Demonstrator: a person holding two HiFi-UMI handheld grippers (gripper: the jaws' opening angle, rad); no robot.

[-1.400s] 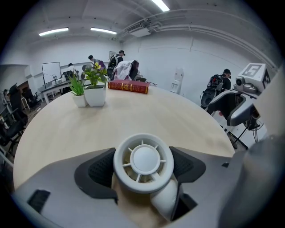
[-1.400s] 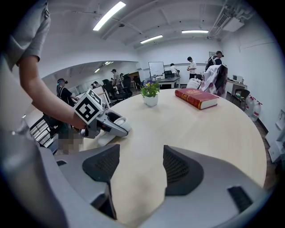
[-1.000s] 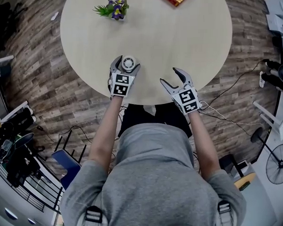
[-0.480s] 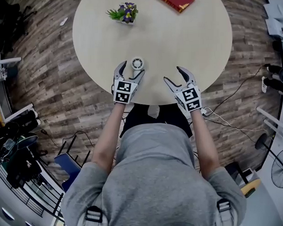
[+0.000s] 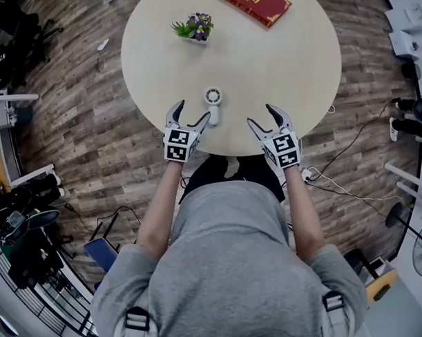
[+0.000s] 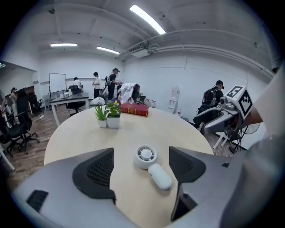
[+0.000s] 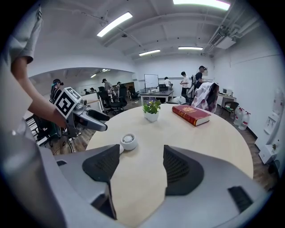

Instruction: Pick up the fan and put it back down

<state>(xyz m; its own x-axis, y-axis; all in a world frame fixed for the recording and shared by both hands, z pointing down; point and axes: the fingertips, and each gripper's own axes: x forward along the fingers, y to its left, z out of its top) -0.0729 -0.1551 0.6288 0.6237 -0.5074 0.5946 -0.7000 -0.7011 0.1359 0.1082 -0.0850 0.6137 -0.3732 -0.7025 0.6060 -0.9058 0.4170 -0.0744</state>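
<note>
A small white hand fan (image 5: 213, 102) lies flat on the round beige table (image 5: 262, 59), its round head away from me and its handle toward me. My left gripper (image 5: 192, 113) hovers just left of the handle, open, and its fingers touch nothing. In the left gripper view the fan (image 6: 146, 156) lies on the table beyond the wide-apart jaws of that gripper (image 6: 141, 168). My right gripper (image 5: 263, 116) stands open over the table's near edge, to the right of the fan, and holds nothing. From the right gripper (image 7: 140, 171) the fan (image 7: 129, 141) shows at the left.
A small potted plant (image 5: 195, 25) and a red book (image 5: 255, 4) sit at the table's far side. Wooden floor surrounds the table, with cables (image 5: 335, 174) at the right and chairs (image 5: 34, 253) at the left. People stand at desks in the background.
The fan was between the left gripper's fingertips a second ago; it now lies free on the table. The left gripper has drawn back and up from it. The right gripper rose slightly.
</note>
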